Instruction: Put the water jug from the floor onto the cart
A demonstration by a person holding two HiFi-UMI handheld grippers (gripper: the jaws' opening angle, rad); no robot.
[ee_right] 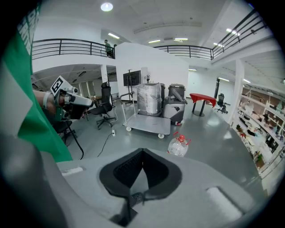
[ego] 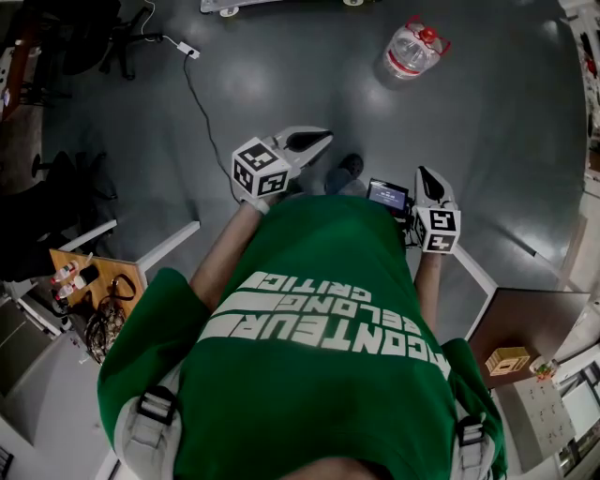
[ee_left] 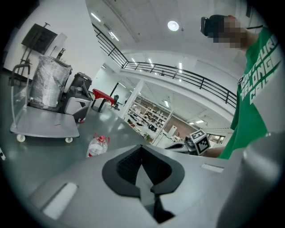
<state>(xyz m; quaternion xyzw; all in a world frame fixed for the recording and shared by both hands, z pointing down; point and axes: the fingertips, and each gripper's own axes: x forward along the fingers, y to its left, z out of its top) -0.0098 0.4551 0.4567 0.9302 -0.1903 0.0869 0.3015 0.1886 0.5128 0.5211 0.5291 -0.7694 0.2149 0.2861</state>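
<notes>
The left gripper [ego: 323, 137] and the right gripper [ego: 423, 172] are held out ahead of the green shirt [ego: 319, 366]. In each gripper view the jaws are seen clenched together with nothing between them. The water jug [ego: 412, 49], clear with a red cap, is found on the grey floor [ego: 281, 84]. It is at about one o'clock from the grippers and well apart from them. The cart [ego: 272, 4] is glimpsed at twelve o'clock, apart from the jug, and a wrapped load [ee_right: 149, 99] is carried on it.
</notes>
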